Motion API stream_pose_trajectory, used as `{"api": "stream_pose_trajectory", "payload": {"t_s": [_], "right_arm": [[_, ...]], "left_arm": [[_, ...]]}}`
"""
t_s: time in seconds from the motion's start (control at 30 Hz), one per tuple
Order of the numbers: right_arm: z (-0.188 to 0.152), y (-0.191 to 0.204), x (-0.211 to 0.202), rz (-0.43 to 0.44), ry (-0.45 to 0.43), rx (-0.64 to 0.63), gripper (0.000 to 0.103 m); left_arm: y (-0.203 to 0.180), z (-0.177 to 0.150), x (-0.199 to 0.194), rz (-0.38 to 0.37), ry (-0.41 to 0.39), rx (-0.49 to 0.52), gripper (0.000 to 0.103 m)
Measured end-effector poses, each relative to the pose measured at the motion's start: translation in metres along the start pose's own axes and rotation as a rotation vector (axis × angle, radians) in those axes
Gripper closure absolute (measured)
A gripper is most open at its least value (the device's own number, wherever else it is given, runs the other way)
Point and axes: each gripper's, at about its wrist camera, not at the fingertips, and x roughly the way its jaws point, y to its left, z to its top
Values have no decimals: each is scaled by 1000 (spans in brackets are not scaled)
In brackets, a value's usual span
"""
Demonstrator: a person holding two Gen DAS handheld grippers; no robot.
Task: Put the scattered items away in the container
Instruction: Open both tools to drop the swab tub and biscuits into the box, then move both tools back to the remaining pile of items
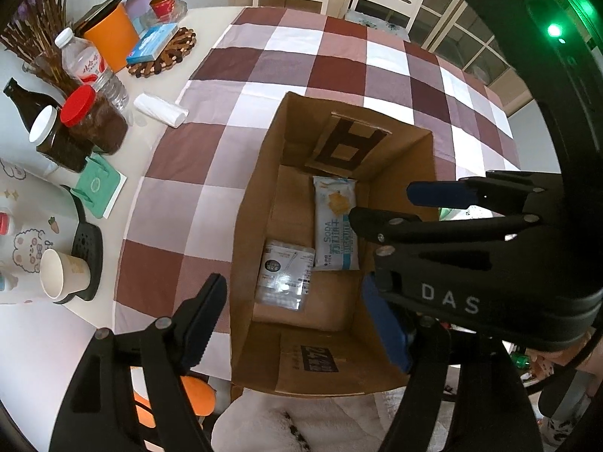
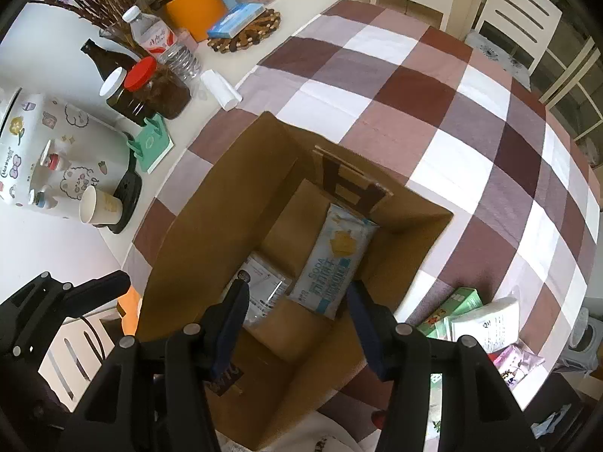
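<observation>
Both grippers over cardboard box on checked table: left gripper fingers open, empty; right gripper fingers apart, nothing between. SODA pack & clear pouch already on box floor. Next: lift right clear of rim, go for remaining packs just right of box, grip across narrow side.

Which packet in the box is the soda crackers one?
Look into the open brown cardboard box on the checked tablecloth. Two packets lie on its floor: the long white-and-blue soda cracker packet reaches toward the far wall. Its neighbour, the clear flat packet, has no cracker picture.
</observation>
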Motion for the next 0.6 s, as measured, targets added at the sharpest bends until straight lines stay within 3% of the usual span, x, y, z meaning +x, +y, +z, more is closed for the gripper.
{"api": "stream_pose_trajectory", "payload": {"t_s": [0.6], "right_arm": [[-37, -32, -31, -27, -60, 86, 47]], "left_arm": [[-35, -11, -12, 11, -17, 77, 27]]}}
